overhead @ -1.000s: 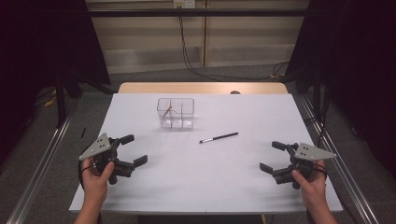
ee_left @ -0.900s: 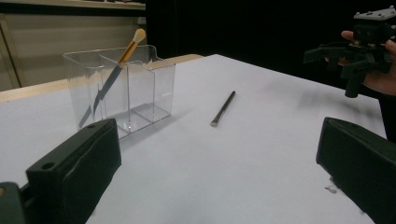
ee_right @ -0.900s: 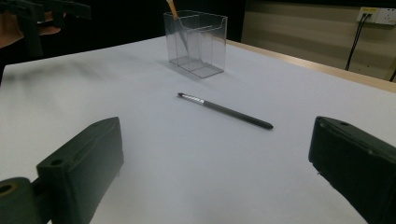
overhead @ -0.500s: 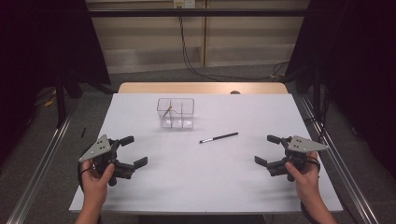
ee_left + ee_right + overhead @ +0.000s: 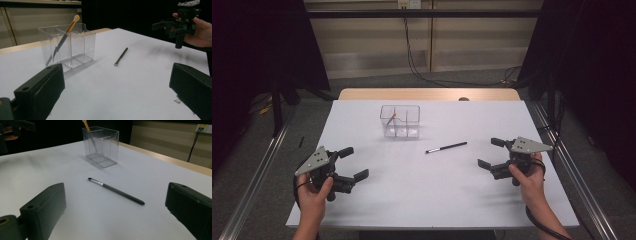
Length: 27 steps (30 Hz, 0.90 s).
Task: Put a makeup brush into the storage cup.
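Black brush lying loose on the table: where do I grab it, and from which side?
Probably pinch the black brush mid-handle from above, jaws across its length. It lies flat on the white table, apart from the clear organizer; the open right gripper sits nearest its handle end.

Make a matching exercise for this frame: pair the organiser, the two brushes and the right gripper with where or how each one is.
Things:
1. clear organiser
2. black brush
3. orange-handled brush
4. right gripper

States:
A. lying flat on the white table
B. open, held above the table near its right edge
C. leaning inside a compartment
D. standing upright toward the far side of the table

Pairs: 1-D, 2-A, 3-C, 4-B
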Tool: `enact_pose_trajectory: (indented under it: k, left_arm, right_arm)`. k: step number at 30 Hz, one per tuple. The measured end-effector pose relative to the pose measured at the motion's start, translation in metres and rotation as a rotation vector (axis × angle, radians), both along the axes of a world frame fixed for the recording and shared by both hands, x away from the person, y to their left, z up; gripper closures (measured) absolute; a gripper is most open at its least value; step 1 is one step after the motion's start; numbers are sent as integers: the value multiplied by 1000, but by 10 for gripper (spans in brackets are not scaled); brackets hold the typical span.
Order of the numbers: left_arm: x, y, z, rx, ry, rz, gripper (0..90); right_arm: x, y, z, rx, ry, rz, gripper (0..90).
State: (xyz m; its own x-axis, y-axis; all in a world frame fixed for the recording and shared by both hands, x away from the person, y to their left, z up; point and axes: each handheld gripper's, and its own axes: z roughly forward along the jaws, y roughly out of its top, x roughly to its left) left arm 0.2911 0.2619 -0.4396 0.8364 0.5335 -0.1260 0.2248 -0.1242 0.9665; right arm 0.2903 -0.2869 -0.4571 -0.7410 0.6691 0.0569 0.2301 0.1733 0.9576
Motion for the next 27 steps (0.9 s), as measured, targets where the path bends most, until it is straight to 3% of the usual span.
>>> enact_pose_trajectory:
  k: [10, 17, 27]
  left_arm:
    - [0, 0, 0, 2, 0, -2, 0]
    - [0, -1, 0, 13, 1, -7, 0]
    - [1, -1, -1, 14, 1, -7, 0]
  right_arm:
    - [17, 12, 2, 21, 0, -5, 27]
    - [27, 23, 0, 3, 13, 9, 26]
    - [41, 31, 0, 15, 21, 8, 27]
